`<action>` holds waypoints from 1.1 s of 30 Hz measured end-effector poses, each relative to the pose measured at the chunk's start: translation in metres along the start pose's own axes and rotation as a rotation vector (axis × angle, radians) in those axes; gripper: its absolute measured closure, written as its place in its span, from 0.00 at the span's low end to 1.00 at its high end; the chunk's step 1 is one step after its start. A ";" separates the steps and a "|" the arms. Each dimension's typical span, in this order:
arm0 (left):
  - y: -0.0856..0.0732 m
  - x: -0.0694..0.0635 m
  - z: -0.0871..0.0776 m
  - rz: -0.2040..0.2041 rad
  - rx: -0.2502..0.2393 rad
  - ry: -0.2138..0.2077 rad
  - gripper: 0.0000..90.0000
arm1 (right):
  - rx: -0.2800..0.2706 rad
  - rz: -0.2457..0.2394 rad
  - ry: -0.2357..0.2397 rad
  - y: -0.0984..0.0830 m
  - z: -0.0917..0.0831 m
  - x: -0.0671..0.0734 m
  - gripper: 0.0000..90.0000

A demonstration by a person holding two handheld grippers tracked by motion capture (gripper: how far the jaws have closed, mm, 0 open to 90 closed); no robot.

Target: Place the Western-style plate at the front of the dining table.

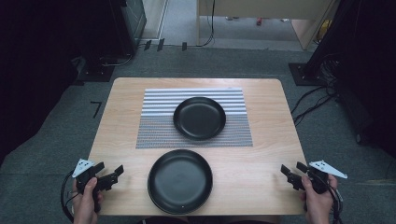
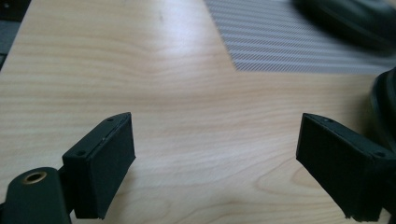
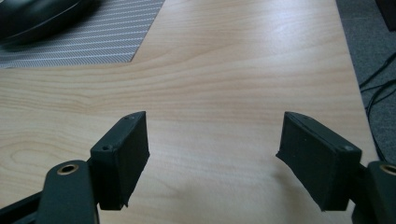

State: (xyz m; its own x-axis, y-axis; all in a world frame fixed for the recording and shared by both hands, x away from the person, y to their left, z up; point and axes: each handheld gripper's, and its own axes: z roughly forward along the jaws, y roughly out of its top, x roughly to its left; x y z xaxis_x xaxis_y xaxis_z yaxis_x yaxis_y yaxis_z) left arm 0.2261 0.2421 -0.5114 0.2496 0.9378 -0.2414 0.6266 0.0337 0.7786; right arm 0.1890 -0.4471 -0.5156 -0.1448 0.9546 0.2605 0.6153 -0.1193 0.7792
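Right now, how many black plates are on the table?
2: the far plate sits on the striped placemat; the near plate lies on bare wood at the table's front edge.

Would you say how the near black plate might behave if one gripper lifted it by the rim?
The near plate looks rigid, so it should keep its shape. Its glossy rim may slip. Gripped at one edge, it would probably tilt, being wide and shallow.

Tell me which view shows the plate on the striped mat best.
The high view: the far plate sits whole on the striped mat, seen from above. The left gripper view catches only its blurred edge; the right gripper view shows a dark sliver of rim.
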 end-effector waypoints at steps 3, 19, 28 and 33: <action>-0.003 0.000 0.000 0.013 0.011 0.027 0.13 | 0.007 -0.010 -0.018 -0.005 -0.005 -0.002 0.26; -0.009 -0.011 0.004 0.160 0.103 0.152 0.13 | 0.107 -0.171 -0.131 -0.016 0.001 0.016 0.18; -0.008 -0.014 0.007 0.180 0.116 0.168 0.10 | 0.120 -0.193 -0.135 -0.016 0.004 0.019 0.14; -0.008 -0.014 0.007 0.179 0.117 0.169 0.10 | 0.120 -0.192 -0.135 -0.016 0.004 0.019 0.14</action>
